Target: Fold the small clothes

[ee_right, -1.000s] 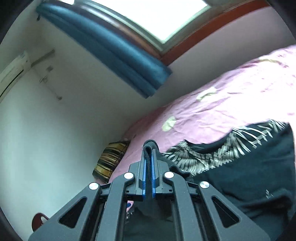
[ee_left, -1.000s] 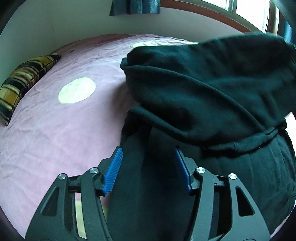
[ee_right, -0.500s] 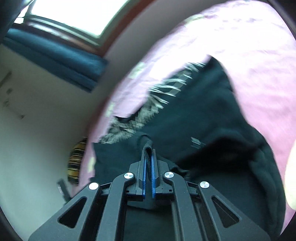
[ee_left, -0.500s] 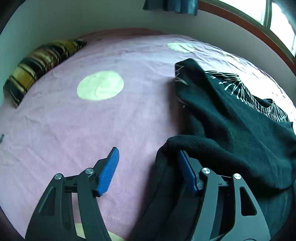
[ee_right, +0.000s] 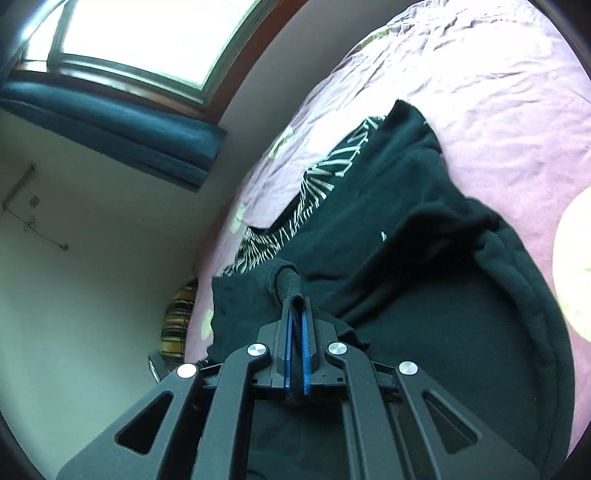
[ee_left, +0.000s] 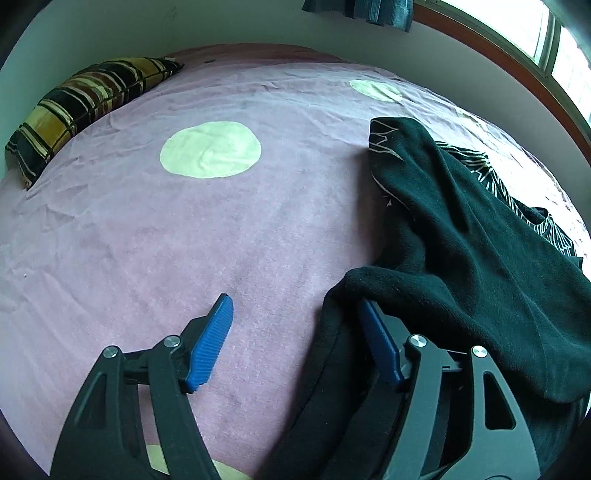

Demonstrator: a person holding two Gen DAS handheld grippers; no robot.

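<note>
A black fleece garment (ee_left: 461, 258) lies crumpled on the right side of the pink bedspread (ee_left: 184, 240), over a black cloth with a white line pattern (ee_left: 491, 177). My left gripper (ee_left: 295, 301) sits low over the bed. Its jaws are opening, and the garment's edge drapes over the tip of the right pad (ee_left: 380, 347) without being pinched. In the right wrist view, my right gripper (ee_right: 295, 306) is shut on a ribbed black cuff (ee_right: 286, 282) of the same garment (ee_right: 424, 277), held just above the pile. The patterned cloth (ee_right: 314, 192) shows behind it.
A plaid yellow and black pillow (ee_left: 85, 99) lies at the far left of the bed by the wall. The bedspread carries pale round dots (ee_left: 210, 149). A window (ee_right: 147, 33) with a rolled blue curtain (ee_right: 110, 125) runs along the far wall.
The garment that hung in front of the left gripper now lies on the bed to its right, and the left jaws stand wider. The right gripper has come down with the cuff and rolled.
</note>
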